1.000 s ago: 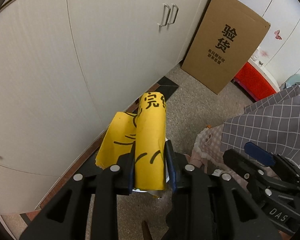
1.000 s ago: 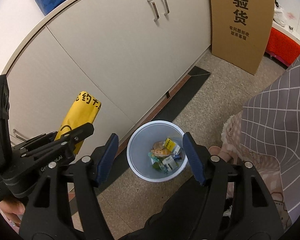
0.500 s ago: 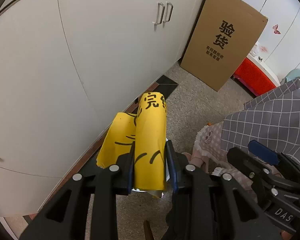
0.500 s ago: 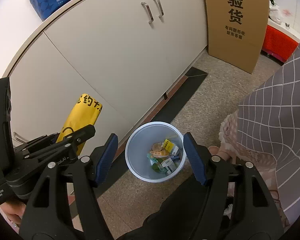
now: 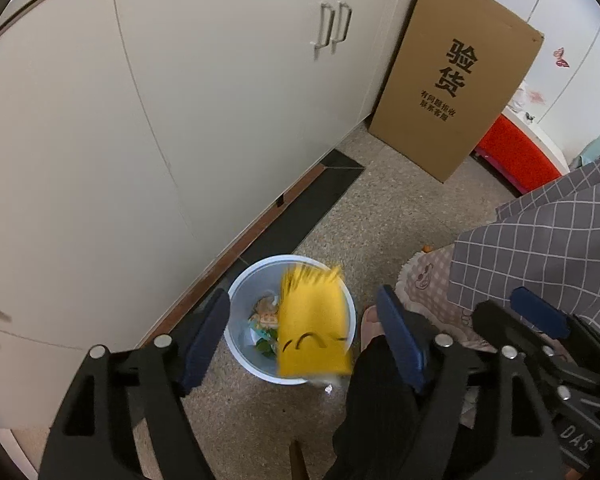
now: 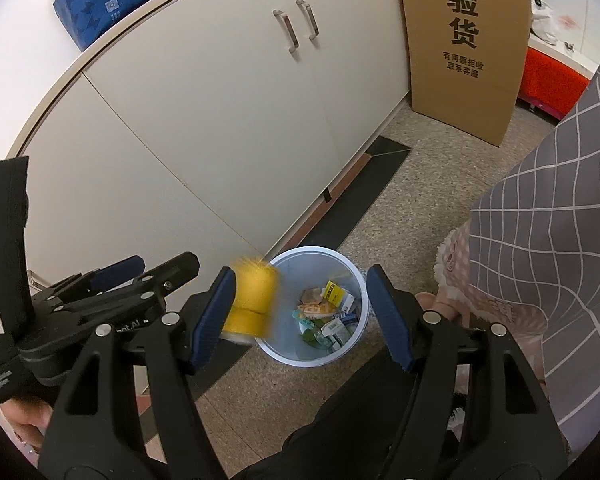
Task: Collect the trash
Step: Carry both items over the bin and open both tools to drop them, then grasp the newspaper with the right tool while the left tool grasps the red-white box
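Observation:
A yellow packet (image 5: pixel 314 324) with black marks drops, blurred, over the white trash bin (image 5: pixel 247 280) on the floor. My left gripper (image 5: pixel 302 300) hangs above the bin with its jaws opening, and the pads no longer touch the packet. From the right wrist view the yellow packet (image 6: pixel 254 300) falls beside the bin (image 6: pixel 300 356), which holds several small wrappers and boxes. My right gripper (image 6: pixel 300 276) stands open and empty above the bin. The left gripper (image 6: pixel 148 270) shows at the left of that view.
White cabinet doors (image 5: pixel 180 120) run close behind the bin. A tall cardboard box (image 5: pixel 456 80) leans at the cabinet's end, with a red container (image 5: pixel 516 156) past it. A checked grey cloth (image 5: pixel 540 240) and a person's slippered foot (image 6: pixel 452 296) lie to the right.
The left gripper's jaws have spread wide and let go of the yellow packet, which now falls toward the bin. The bin has come into the left wrist view. The right gripper has hardly moved.

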`<state>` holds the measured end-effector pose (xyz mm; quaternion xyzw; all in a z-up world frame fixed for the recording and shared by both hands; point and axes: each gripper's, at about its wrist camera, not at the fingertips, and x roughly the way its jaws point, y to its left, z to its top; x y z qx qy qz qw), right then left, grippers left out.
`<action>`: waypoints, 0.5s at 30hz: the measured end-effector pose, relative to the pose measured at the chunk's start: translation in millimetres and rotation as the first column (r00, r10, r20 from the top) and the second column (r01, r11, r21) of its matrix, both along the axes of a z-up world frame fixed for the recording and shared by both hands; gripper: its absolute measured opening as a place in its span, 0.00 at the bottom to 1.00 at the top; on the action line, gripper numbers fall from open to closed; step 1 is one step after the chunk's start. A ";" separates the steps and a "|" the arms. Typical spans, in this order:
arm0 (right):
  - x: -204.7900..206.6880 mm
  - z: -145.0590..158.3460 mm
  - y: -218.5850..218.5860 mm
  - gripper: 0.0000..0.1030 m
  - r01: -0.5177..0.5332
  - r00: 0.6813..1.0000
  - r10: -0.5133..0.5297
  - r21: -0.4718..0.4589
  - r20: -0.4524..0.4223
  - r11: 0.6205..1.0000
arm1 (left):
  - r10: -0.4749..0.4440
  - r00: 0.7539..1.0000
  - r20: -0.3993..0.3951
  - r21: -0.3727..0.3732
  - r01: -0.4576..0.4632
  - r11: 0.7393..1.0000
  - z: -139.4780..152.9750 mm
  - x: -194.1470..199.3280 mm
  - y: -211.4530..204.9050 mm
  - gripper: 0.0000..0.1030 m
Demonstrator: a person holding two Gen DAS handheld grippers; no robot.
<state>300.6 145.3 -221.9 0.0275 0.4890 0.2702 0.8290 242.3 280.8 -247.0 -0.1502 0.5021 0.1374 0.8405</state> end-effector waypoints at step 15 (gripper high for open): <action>-20.4 54.1 -25.2 0.65 0.001 0.995 -0.008 0.067 0.099 0.998 | -0.001 0.993 0.115 0.006 0.000 1.000 56.2 -26.0 -19.3 0.74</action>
